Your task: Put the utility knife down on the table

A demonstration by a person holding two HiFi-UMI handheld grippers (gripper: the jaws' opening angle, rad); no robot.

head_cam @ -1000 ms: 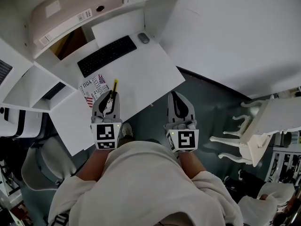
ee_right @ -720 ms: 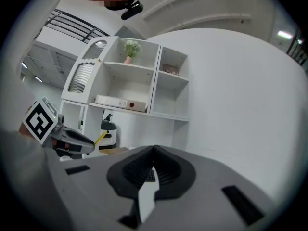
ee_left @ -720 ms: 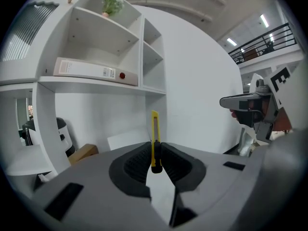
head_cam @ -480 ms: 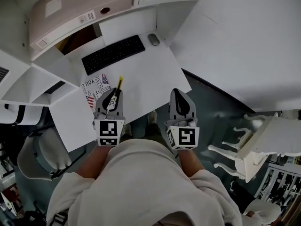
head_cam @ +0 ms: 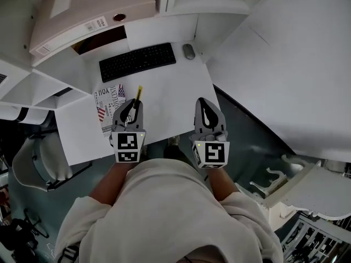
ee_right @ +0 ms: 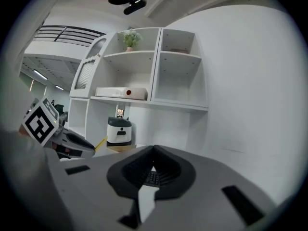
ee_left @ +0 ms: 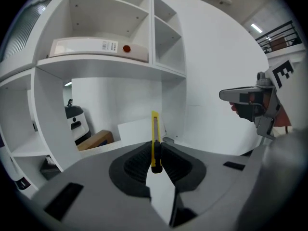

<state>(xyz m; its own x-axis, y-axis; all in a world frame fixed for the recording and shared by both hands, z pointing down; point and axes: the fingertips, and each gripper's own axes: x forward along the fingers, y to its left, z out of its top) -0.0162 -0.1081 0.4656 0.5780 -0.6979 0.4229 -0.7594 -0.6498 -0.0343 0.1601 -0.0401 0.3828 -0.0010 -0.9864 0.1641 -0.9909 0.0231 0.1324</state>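
My left gripper (head_cam: pixel 131 109) is shut on a yellow utility knife (head_cam: pixel 138 93) by its near end. The knife's long body sticks out forward past the fingertips, above the white table (head_cam: pixel 170 92). In the left gripper view the knife (ee_left: pixel 155 131) stands pinched between the dark pads of the left gripper (ee_left: pixel 155 154), pointing at the shelf unit. My right gripper (head_cam: pixel 204 107) hovers at the table's near edge, shut with nothing in it. In the right gripper view the right gripper (ee_right: pixel 153 152) has its tips touching. The left gripper (ee_right: pixel 72 146) shows at that view's left with the knife (ee_right: pixel 99 143).
A black keyboard (head_cam: pixel 137 62) and a grey mouse (head_cam: pixel 188 51) lie at the table's back. A printed leaflet (head_cam: pixel 108 104) lies left of the knife. White shelves hold a binder (head_cam: pixel 88 10) above. A chair (head_cam: pixel 33 163) stands at the left.
Both grippers have moved forward and slightly down over the table's near edge, the left still holding the knife. The table and keyboard sit more squarely ahead than before.
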